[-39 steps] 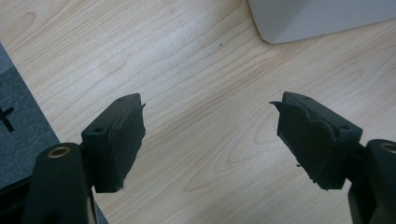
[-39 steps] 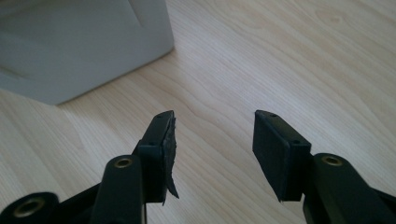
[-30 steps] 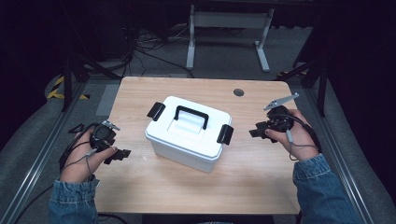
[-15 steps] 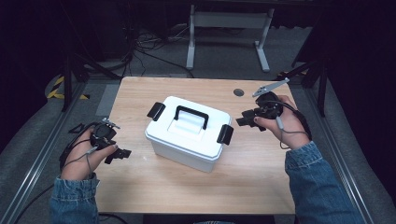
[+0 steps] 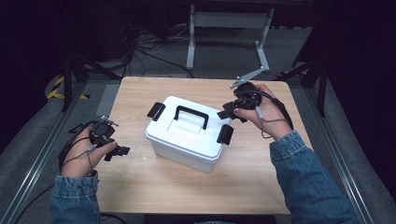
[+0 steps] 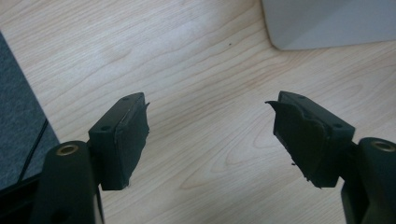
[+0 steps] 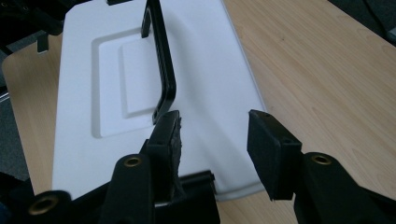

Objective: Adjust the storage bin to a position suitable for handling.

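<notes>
Right tool (image 5: pixel 229 113) has neared the lidded white box (image 5: pixel 189 135), black handle apparently upright, jaws wide

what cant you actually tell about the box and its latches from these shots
- What is inside the white box: its lid is on in the high view.
- Whether the near latch is snapped shut: too small in the high view; the right gripper blocks it in the right gripper view.
- Most of the box in the left gripper view: cut off by the top edge.

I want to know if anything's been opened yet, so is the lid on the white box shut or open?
Shut. The lid lies flat on the white box, its handle folded down, and a black latch hangs down at each end.
</notes>
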Demonstrator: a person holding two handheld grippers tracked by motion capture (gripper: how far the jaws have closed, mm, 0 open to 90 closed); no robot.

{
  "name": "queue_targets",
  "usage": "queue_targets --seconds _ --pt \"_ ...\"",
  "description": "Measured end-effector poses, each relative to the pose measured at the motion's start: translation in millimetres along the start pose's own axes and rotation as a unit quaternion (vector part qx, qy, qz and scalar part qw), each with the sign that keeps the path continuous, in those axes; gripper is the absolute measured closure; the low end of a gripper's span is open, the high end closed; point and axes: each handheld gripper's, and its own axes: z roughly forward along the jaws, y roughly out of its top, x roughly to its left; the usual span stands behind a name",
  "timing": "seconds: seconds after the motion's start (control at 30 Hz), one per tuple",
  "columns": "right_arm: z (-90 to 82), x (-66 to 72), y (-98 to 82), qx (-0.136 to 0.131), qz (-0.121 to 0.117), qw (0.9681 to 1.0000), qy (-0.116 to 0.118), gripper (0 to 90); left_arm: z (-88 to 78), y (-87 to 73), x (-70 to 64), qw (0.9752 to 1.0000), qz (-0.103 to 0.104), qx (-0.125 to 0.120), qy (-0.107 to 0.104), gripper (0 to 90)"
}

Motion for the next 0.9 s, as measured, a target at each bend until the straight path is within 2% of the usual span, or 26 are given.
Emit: queue_targets --seconds 0.17,0.33,0.4,0.5,0.57,0.67,0.7,0.77,0.9 --pt "9.3 5.4 10.4 0.009 -0.009 0.9999 0.005 55.3 -0.3 5.2 -1.1 0.9999 -0.001 -0.011 -0.008 27.1" --pt "20.7 9.6 24.2 0.018 -0.013 0.9996 0.016 55.4 -1.1 12.1 -1.5 0.9999 0.0 -0.016 -0.005 27.1" --pt "25.6 12.2 28.5 0.023 -0.018 0.9994 0.016 55.4 -0.5 13.7 -1.6 0.9999 0.0 -0.011 -0.007 27.1" --pt "34.4 15.0 33.7 0.027 -0.021 0.9991 0.025 56.3 -0.7 15.5 -2.5 0.9998 -0.01 0.013 -0.011 30.1" --pt "39.7 15.3 35.7 0.029 -0.021 0.999 0.027 56.6 -1.0 16.1 -2.6 0.9997 -0.009 0.017 -0.012 29.8" --pt "50.2 15.5 38.6 0.037 -0.019 0.9987 0.03 58.0 -2.5 16.4 -2.1 0.9999 0.0 0.012 0.001 27.6" --pt "52.4 15.4 39.1 0.04 -0.021 0.9985 0.031 58.9 -3.2 16.4 -1.7 0.9999 0.009 0.008 0.009 26.4" --pt "58.2 16.5 40.5 0.046 -0.025 0.9981 0.032 60.8 -4.3 16.2 -0.7 0.9997 0.015 -0.007 0.019 22.1" --pt "65.5 21.7 42.8 0.053 -0.034 0.9974 0.035 68.9 -7.2 14.2 2.0 0.9977 0.027 -0.034 0.052 19.2"
